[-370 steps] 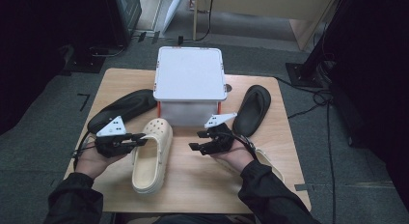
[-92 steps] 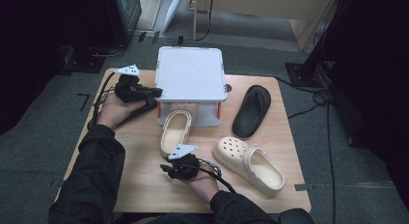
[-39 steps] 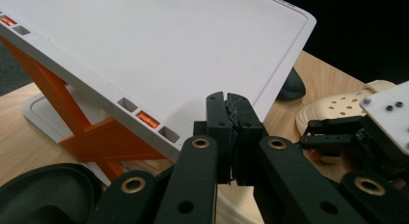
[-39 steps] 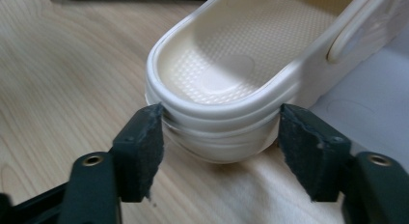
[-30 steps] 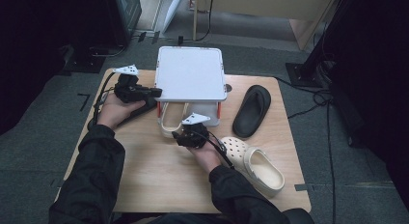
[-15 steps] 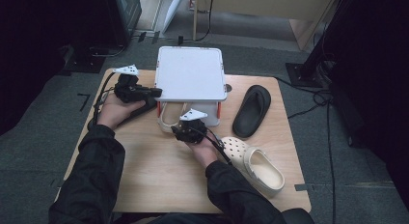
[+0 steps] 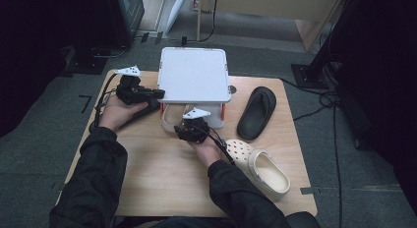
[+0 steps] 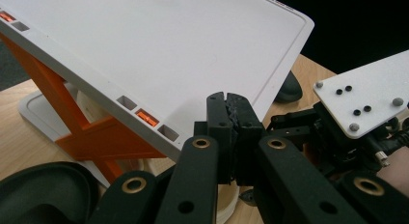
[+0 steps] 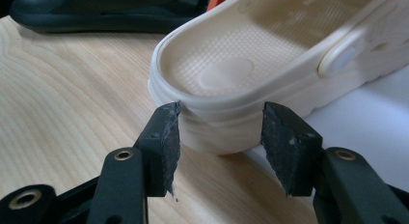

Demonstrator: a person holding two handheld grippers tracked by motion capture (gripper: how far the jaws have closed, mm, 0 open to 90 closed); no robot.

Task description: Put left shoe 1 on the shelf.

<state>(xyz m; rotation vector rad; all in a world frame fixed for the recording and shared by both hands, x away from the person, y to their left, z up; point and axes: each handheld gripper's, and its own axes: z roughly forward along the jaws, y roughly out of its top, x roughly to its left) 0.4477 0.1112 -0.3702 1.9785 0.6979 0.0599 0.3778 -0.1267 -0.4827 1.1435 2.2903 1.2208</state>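
- The cream foam clog point(image 9: 251, 84) lies heel-out, half under the raised white lid point(image 7: 194, 73) of the white plastic box with orange hinges point(image 8: 91, 137) on the wooden table point(image 7: 162, 174).
- Right gripper point(image 9: 219, 125) brackets the heel; its jaws have just been closing, and whether they press I cannot tell.
- Left gripper point(image 8: 230, 118), clamped shut, props the lid.
- Step: stowing the clog; next, push it fully inside.
- Three seconds ago that clog lay farther out.
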